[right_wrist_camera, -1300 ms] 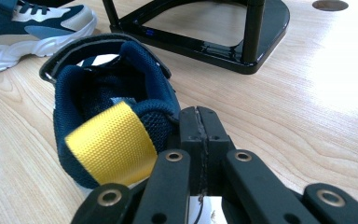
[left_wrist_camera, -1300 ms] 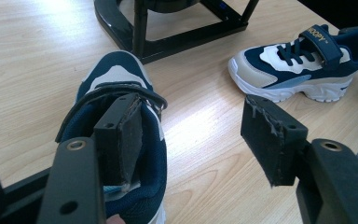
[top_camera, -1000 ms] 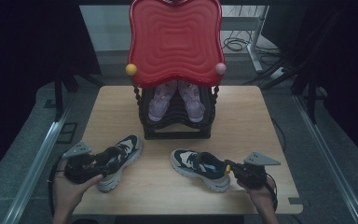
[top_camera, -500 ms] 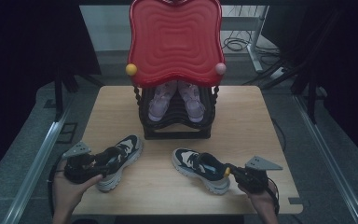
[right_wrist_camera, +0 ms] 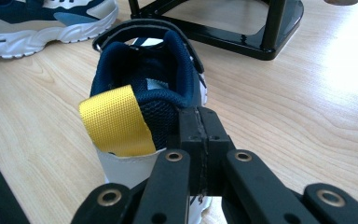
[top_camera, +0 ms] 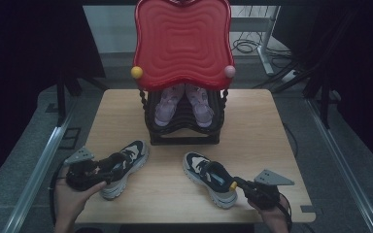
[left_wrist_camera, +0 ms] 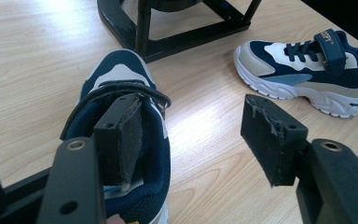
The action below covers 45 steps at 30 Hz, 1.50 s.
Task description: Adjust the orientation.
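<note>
Right tongs (right_wrist_camera: 200,135) at the near right of the tabletop (top_camera: 252,121), jaws pressed flat together with no gap, set against the heel of the right sneaker (right_wrist_camera: 144,88), just beside its yellow heel tab (right_wrist_camera: 116,121); whether any heel fabric sits pinched between the pads, cannot tell. Right sneaker lying near right of centre, toe aimed far and left toward the rack.

Left tongs (left_wrist_camera: 196,135) at the near left, jaws spread wide: one pad inside the collar of the left sneaker (left_wrist_camera: 121,84), the other out over bare wood, nothing squeezed. Left sneaker resting on its sole, toe pointing far and right, the bearing hand (top_camera: 73,199) under its heel end.

Between and beyond both shoes, a black rack (top_camera: 182,133) standing at the far middle of the tabletop, a pair of pink shoes (top_camera: 182,104) tucked inside. Above it, a red wavy tray (top_camera: 182,43) upright, with a yellow ball (top_camera: 136,72) at its lower left corner and a pink ball (top_camera: 229,71) at its lower right.
</note>
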{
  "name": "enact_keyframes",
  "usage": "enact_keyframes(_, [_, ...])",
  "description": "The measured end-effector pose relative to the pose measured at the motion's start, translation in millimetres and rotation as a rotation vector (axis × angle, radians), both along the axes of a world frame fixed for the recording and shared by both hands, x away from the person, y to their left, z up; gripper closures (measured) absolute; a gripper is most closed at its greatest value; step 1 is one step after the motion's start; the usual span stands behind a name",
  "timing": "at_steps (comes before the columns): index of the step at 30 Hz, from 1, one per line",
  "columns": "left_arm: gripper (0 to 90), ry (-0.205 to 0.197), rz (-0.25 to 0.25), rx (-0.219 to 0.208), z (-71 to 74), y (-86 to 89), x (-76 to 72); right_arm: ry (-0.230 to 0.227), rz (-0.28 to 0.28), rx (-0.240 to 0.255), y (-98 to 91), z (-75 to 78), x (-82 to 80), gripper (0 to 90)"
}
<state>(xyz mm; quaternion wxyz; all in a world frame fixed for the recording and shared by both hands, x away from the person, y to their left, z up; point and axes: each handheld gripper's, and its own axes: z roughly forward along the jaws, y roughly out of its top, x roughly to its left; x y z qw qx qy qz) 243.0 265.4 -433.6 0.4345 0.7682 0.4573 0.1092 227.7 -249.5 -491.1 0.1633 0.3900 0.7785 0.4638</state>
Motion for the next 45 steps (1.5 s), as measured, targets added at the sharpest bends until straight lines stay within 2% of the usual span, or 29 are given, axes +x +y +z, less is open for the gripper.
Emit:
enact_keyframes(10, [38.5, -0.006, 0.007, -0.002, 1.1, 2.4, -0.9, 0.003, 0.007, -0.001, 0.9, 0.3, -3.1, 90.0])
enact_keyframes(15, [38.7, -0.027, 0.035, -0.011, 4.1, 10.5, -3.5, -0.011, -0.012, 0.016, -1.7, 3.3, 0.4, 90.0])
enact_keyframes(18, [39.0, -0.05, 0.065, -0.023, 7.4, 17.5, -6.5, -0.024, -0.028, 0.043, -4.0, 9.8, 4.2, 90.0])
enact_keyframes(23, [39.2, -0.079, 0.11, -0.044, 11.7, 29.8, -10.6, -0.068, -0.019, 0.07, -3.0, 27.6, 12.4, 89.3])
enact_keyframes(27, [39.3, -0.086, 0.134, -0.056, 12.2, 37.6, -12.2, -0.087, -0.004, 0.084, -0.4, 33.6, 19.6, 88.4])
enact_keyframes(32, [39.4, -0.086, 0.147, -0.064, 10.7, 40.5, -9.8, -0.081, 0.029, 0.094, 5.9, 35.6, 28.4, 81.7])
enact_keyframes(34, [39.4, -0.082, 0.142, -0.062, 10.0, 38.8, -8.6, -0.063, 0.053, 0.093, 8.8, 35.8, 31.8, 73.7])
enact_keyframes(36, [39.4, -0.079, 0.135, -0.058, 9.5, 36.6, -7.7, -0.06, 0.048, 0.09, 11.6, 36.1, 34.0, 67.5])
enact_keyframes(45, [39.2, -0.042, 0.125, -0.054, 0.6, 35.1, 0.8, -0.021, 0.075, 0.102, 16.5, 36.1, 43.2, 59.8])
